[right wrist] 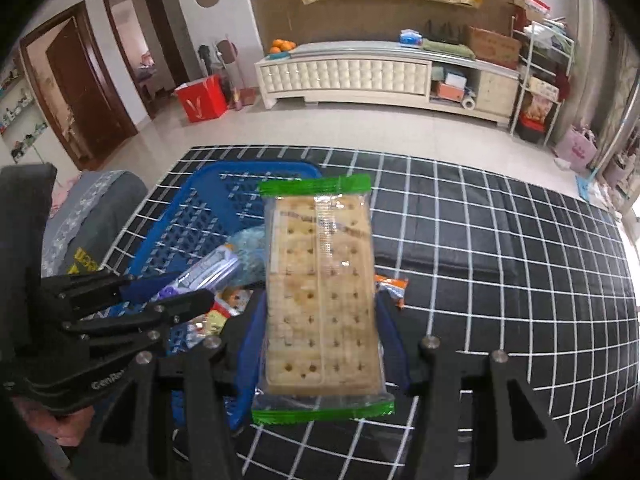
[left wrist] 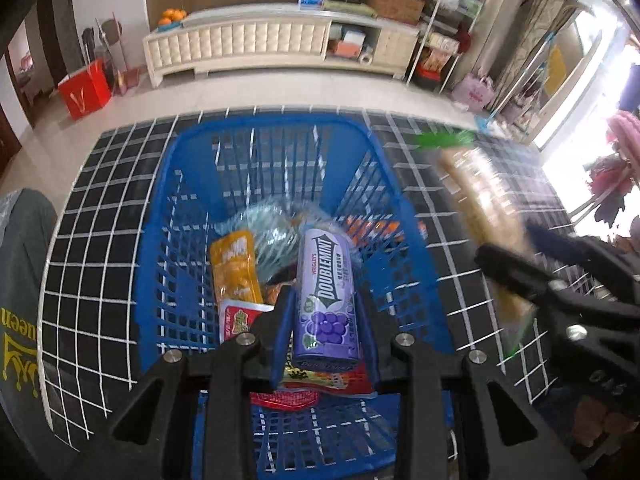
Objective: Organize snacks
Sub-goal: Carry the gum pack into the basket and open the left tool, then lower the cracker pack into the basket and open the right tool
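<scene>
Gum tin (left wrist: 325, 300) between left tool (left wrist: 325, 304) pads

The purple cylindrical plastic gum canister (left wrist: 326, 300) carries "DOUBLEMINT" in large white letters along its side, with "WRIGLEY'S" in small print just above; the Chinese characters beside it are too small to read. The grey fabric cushion (left wrist: 24, 300) at the left edge bears yellow letters ending "ueen" beside a yellow crown sign. The black plastic left hand-held gripper (right wrist: 168, 292) shows white letters "GenRo", the rest hidden.
</scene>
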A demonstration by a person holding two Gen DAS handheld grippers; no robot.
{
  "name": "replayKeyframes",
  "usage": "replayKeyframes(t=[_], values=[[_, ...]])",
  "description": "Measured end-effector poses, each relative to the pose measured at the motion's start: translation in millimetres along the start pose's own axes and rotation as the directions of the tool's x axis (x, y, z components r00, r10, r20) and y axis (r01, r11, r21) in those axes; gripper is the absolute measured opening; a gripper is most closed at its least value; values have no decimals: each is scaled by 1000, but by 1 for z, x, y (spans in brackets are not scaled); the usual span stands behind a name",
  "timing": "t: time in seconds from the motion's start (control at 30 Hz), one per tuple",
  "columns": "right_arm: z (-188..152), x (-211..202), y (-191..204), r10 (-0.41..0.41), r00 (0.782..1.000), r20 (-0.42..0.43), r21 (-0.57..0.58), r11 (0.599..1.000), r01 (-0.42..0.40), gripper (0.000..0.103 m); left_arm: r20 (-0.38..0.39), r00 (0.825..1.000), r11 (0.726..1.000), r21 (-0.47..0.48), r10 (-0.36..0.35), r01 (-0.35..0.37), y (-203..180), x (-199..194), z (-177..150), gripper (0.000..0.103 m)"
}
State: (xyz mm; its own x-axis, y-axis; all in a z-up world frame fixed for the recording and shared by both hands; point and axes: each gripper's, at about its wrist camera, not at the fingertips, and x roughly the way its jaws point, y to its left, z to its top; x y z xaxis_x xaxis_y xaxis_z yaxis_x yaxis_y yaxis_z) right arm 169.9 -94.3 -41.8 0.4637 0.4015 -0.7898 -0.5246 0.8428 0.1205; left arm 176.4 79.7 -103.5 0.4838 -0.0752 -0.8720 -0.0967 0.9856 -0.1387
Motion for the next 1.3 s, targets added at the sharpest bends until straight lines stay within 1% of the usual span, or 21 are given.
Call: replayKeyframes(t=[0.03, 0.2, 0.27, 0.3, 0.4, 0.47, 0.5, 0.53, 0.57, 0.67, 0.73, 0.87, 0.93, 1.1, 1.23, 1.3], values=[[0, 0, -2, -10, 1000, 1, -3, 1000, 10, 58, -13, 1000, 1000, 2, 0, 0, -1, 5, 1, 28], [-1, 2, -10, -2, 1000, -3, 20, 1000, 2, 58, -64, 998, 1000, 15, -13, 14, -5, 27, 3, 28], [-2, 1, -14, -5, 1000, -4, 35, 999, 6, 58, -93, 995, 999, 25, -31, 34, -8, 34, 4, 29], [-1, 2, -15, -10, 1000, -4, 37, 999, 10, 58, -98, 994, 999, 29, -41, 44, -9, 36, 3, 29], [-1, 3, -19, -16, 1000, -8, 40, 999, 16, 58, -109, 993, 998, 38, -35, 39, -11, 44, 3, 29], [-1, 2, -21, -14, 1000, -10, 43, 999, 14, 58, -121, 992, 999, 22, -46, 49, -8, 50, 3, 29], [-2, 1, -22, -14, 1000, -8, 44, 999, 14, 58, -124, 990, 998, 7, -62, 63, -8, 50, 3, 32], [-2, -1, -22, -14, 1000, -6, 43, 999, 14, 58, -127, 989, 997, -2, -79, 80, -7, 49, 4, 40], [-1, -2, -22, -15, 1000, -4, 44, 999, 16, 58, -124, 988, 996, -7, -87, 87, -7, 47, 5, 43], [1, -6, -24, -18, 1000, 3, 50, 999, 18, 58, -92, 993, 997, -1, -76, 76, -7, 32, 5, 45], [3, -12, -23, -6, 1000, 12, 59, 998, 5, 58, -66, 995, 997, 0, -73, 73, -6, 17, 4, 48], [5, -20, -12, 12, 999, 30, 47, 999, -13, 58, 0, 998, 998, 4, -61, 61, -3, -16, -1, 53], [8, -25, -1, 24, 999, 40, 32, 999, -26, 58, 40, 998, 999, -3, -52, 52, 5, -35, -4, 54], [14, -24, 26, 56, 997, 45, -8, 998, -56, 58, 113, 993, 998, -46, -28, 33, 33, -71, -13, 56], [20, -20, 52, 87, 995, 41, -42, 995, -86, 58, 150, 989, 997, -80, 13, -1, 60, -88, -21, 59], [21, -15, 62, 105, 994, 33, -47, 994, -103, 58, 154, 988, 995, -96, 24, -10, 69, -91, -22, 59]])
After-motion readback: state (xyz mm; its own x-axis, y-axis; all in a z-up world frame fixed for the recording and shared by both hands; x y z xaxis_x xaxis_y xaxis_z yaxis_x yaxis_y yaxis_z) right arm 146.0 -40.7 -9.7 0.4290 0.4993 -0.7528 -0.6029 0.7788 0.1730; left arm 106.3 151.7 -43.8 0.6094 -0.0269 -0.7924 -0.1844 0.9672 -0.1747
